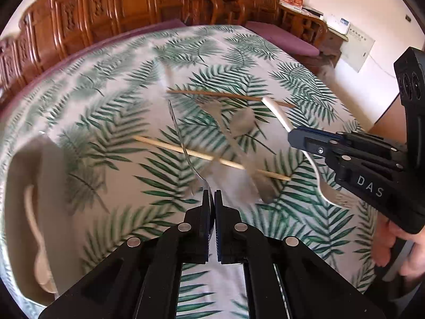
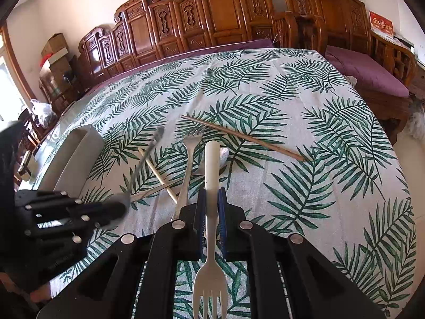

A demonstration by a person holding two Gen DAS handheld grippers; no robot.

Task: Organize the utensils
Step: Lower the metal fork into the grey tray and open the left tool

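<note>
The left tongs (image 1: 211, 195) were pressed together on the bowl end of a metal spoon (image 1: 183, 143), whose thin handle rose up and away over the palm-leaf cloth of the surface (image 2: 305, 186). The right tongs (image 2: 211, 194) were clamped on the middle of a white plastic fork (image 2: 211, 239), its tines pointing back toward the camera and its rounded handle sticking out ahead above the cloth. A bare hand (image 1: 398, 244) gripped the handle of the right tongs at the edge of the left view. On the surface between the two lay the remaining cutlery: a metal fork (image 2: 187, 170) with its tines away, a second metal spoon (image 1: 243, 125) partly hidden behind the white handle, a dark brown chopstick (image 2: 244, 138) farther off, and a pale chopstick (image 1: 209, 158) lying crosswise under the metal pieces. Off to the left stood a pale grey tray (image 1: 24, 172), blurred, with a light wooden spoon (image 1: 37, 239) lying inside it. Behind the surface ran carved wooden seating (image 2: 212, 13) with purple cushions (image 2: 366, 74).
</note>
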